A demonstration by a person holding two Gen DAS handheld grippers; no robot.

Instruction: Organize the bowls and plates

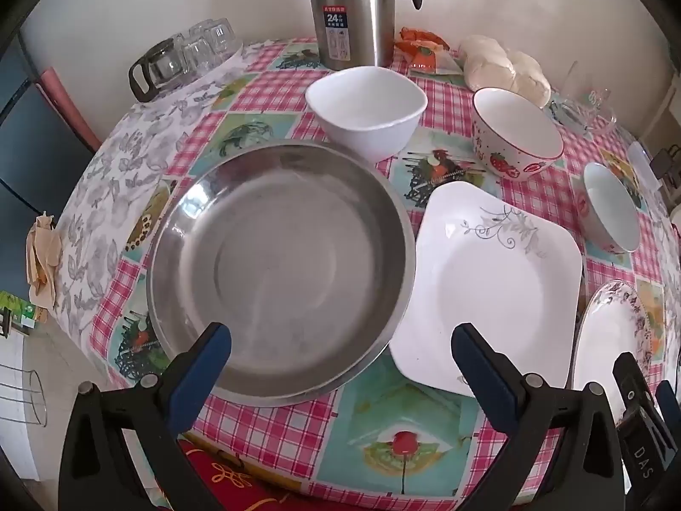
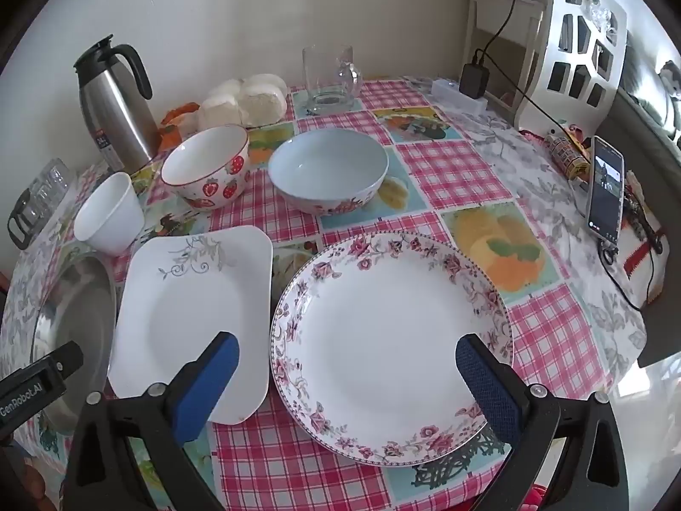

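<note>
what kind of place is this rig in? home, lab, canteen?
Most likely a home dining table. A checked picture tablecloth covers it, a steel thermos jug and a bag of steamed buns stand at the back, and a phone charges at the edge.

"24" on steel thermos (image 1: 351, 8) label; "DAS" on right gripper (image 1: 645, 434); "GenRobot.AI" on left gripper (image 2: 32, 396).

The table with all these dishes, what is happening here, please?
A person holds a gripper in each hand over the table; both are open and hold nothing. The left gripper hovers above the steel basin, the right gripper above the floral round plate. The square white plate lies between them, and three bowls stand behind, unstacked. Sorting has not visibly begun.
</note>
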